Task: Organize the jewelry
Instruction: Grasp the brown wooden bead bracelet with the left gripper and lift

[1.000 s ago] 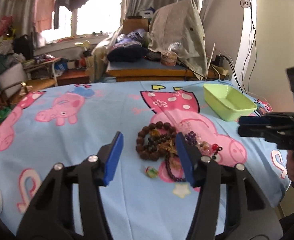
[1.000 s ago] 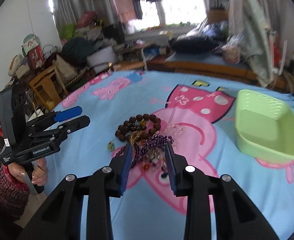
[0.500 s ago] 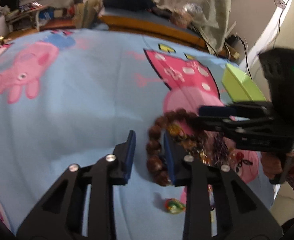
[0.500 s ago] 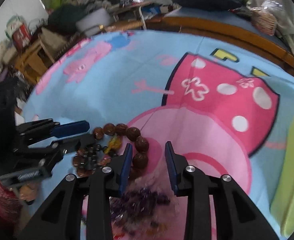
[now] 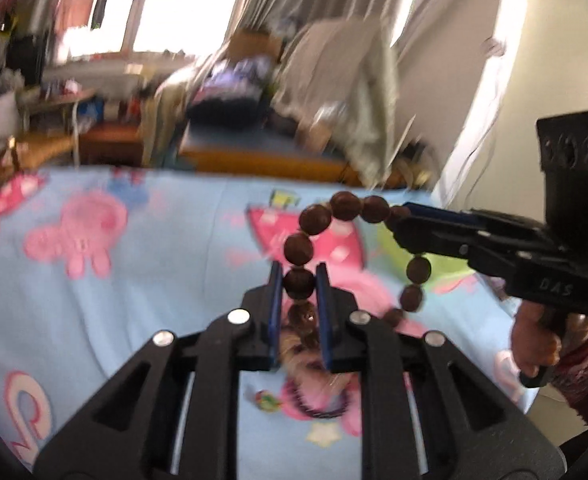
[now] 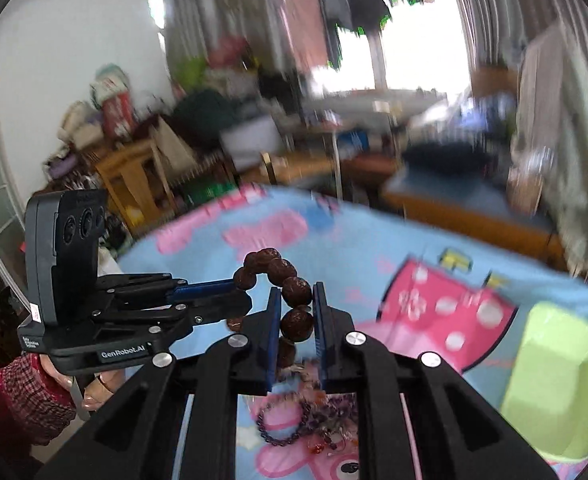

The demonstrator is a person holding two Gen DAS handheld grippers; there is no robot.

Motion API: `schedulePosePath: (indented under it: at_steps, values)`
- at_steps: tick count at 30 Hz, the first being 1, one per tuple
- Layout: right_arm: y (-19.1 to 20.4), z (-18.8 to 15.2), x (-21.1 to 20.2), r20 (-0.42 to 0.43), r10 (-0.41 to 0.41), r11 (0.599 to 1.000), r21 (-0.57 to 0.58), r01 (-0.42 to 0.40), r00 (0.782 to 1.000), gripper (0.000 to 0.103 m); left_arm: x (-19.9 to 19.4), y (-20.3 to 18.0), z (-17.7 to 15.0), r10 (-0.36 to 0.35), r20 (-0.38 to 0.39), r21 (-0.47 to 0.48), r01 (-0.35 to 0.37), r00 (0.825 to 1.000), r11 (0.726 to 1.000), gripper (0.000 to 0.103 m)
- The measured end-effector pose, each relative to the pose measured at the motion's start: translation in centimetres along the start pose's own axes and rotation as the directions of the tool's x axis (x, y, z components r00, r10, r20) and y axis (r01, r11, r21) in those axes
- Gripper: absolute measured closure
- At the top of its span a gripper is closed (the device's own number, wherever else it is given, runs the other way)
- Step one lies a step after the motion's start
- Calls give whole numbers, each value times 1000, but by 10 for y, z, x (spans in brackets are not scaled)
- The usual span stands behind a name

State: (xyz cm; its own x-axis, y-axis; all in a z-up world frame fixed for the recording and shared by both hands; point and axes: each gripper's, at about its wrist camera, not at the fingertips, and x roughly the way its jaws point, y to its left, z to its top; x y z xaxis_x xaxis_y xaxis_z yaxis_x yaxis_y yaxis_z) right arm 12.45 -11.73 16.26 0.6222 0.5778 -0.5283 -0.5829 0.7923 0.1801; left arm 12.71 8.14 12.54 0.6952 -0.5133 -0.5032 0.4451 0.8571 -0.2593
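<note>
You're holding a brown bead bracelet [image 5: 314,220] whose big round beads look like wood or seed – dull, slightly rough, with a faint sheen. Your left gripper [image 5: 299,280] and right gripper [image 6: 297,304] are matt black plastic with smooth blue pads [image 5: 275,300] and shiny round metal screw heads [image 5: 239,316]. Beneath them the bed sheet [image 5: 174,240] is soft printed cloth, the green tray [image 6: 562,384] looks like smooth plastic, and the purple bead bracelet [image 6: 286,424] glints glossy – glass or plastic, you can't tell.
</note>
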Motion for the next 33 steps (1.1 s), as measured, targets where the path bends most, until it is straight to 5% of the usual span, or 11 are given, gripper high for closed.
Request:
schedulePosePath:
  at_steps: [4,8,15,19,24,27,29,31,32,33]
  values:
    - [0,17,-22,75,-16,1000,-11,17,997,103,-15,-28,20,-26,40,48,24,999,999,88]
    - [-42,21,-41,97,-99,995,23,98,990,103,12,-58,43,-61,22,88,59,998,994,88]
    - [-187,-28,-45,-28,-329,911,255,325,944,103,152,-123,63,-201,-151,53,211,968,976,88]
    - [-244,-62,-40,-97,-375,854,351,384,922,103,222,-157,58,-186,-221,56,203,957,978,88]
    - [-271,-95,-35,-127,-391,796,451,404,912,103,259,-182,53,-100,-263,107,132,960,985,79]
    - [-272,-97,-46,-90,-345,777,531,338,934,103,246,-172,60,-79,-251,97,106,965,990,77]
    - [-253,-90,-69,2,-322,800,536,271,947,103,210,-155,72,-101,-180,101,120,979,988,77]
    - [-228,-83,-94,112,-306,842,496,213,946,88,167,-130,76,-70,-112,121,83,991,989,77]
    - [-216,-83,-102,150,-297,854,483,192,943,52,150,-118,75,-43,-95,126,55,995,991,77]
    - [-201,-85,-110,190,-284,867,468,168,940,32,132,-103,70,-5,-81,129,16,997,992,77]
